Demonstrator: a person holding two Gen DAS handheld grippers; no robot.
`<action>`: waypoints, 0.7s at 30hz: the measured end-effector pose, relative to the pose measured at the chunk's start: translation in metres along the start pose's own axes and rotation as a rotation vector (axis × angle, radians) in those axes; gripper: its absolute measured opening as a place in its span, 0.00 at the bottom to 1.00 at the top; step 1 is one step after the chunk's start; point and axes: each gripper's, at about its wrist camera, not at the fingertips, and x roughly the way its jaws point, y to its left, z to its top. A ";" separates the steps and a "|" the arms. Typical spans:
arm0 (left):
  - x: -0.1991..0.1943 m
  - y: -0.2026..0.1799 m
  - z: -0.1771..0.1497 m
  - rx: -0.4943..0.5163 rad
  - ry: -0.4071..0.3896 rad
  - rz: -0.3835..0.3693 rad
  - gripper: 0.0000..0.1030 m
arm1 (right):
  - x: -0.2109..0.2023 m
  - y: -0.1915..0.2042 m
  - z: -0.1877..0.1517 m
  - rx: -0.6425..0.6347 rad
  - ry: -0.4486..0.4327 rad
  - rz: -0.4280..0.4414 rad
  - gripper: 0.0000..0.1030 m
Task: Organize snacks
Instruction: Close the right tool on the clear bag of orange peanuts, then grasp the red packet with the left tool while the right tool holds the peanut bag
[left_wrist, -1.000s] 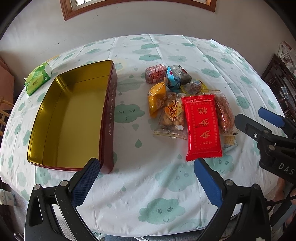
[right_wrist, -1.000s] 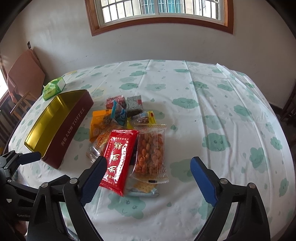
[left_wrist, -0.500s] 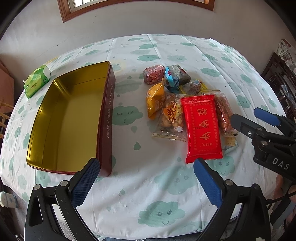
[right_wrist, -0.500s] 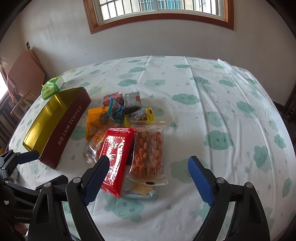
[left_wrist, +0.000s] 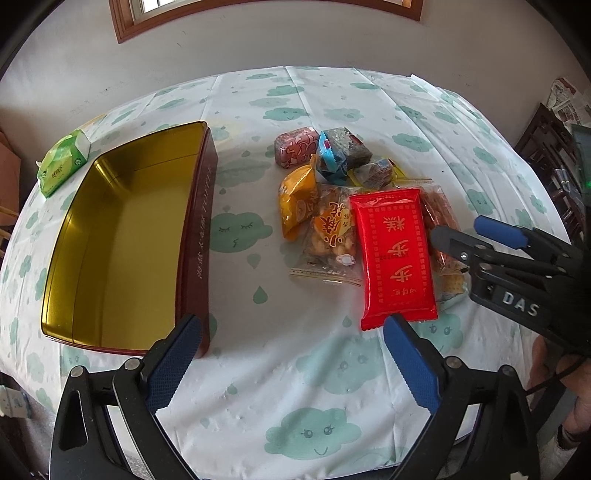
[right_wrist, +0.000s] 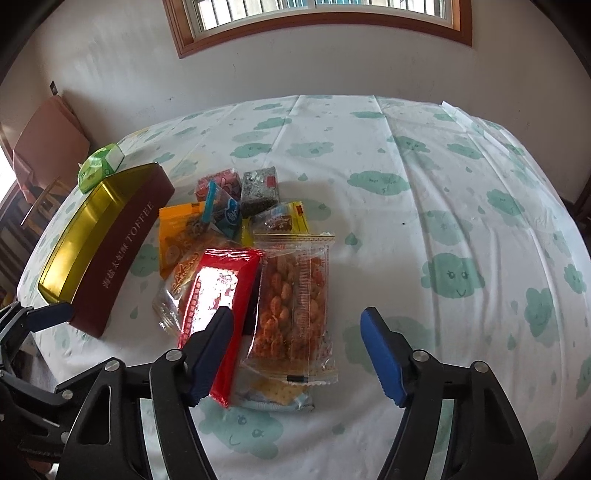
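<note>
A pile of snack packets lies mid-table. On top are a red packet (left_wrist: 393, 254) (right_wrist: 218, 295) and a clear packet of orange-red nuts (right_wrist: 295, 299). An orange packet (left_wrist: 297, 205), a pink one (left_wrist: 297, 146) and a dark grey one (right_wrist: 260, 186) lie behind them. To the left stands an open tin (left_wrist: 199, 240) (right_wrist: 122, 258), gold inside and maroon outside, with nothing in it. My left gripper (left_wrist: 291, 350) hangs open over bare cloth near the front edge. My right gripper (right_wrist: 295, 328) (left_wrist: 461, 230) hovers over the pile. Its jaws are closing, the nut packet lies between them, and the pads do not press on it.
A green tissue pack (left_wrist: 62, 162) (right_wrist: 101, 168) lies behind the tin. A chair (right_wrist: 48, 136) stands at the table's left and dark wooden furniture (left_wrist: 550, 155) at its right. A hand (left_wrist: 576, 406) holds the right gripper. Cloud-print cloth covers the table.
My right gripper has come lower and further forward over the snack pile, and its jaws have narrowed. The left gripper has hardly moved.
</note>
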 end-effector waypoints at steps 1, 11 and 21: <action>0.001 0.000 0.000 0.002 0.000 -0.003 0.93 | 0.004 -0.001 0.001 0.001 0.008 0.002 0.65; 0.009 -0.009 0.002 0.021 0.016 -0.018 0.90 | 0.023 -0.011 0.005 0.030 0.036 0.057 0.44; 0.019 -0.021 0.008 0.035 0.037 -0.082 0.82 | 0.018 -0.021 -0.001 0.030 0.006 0.039 0.40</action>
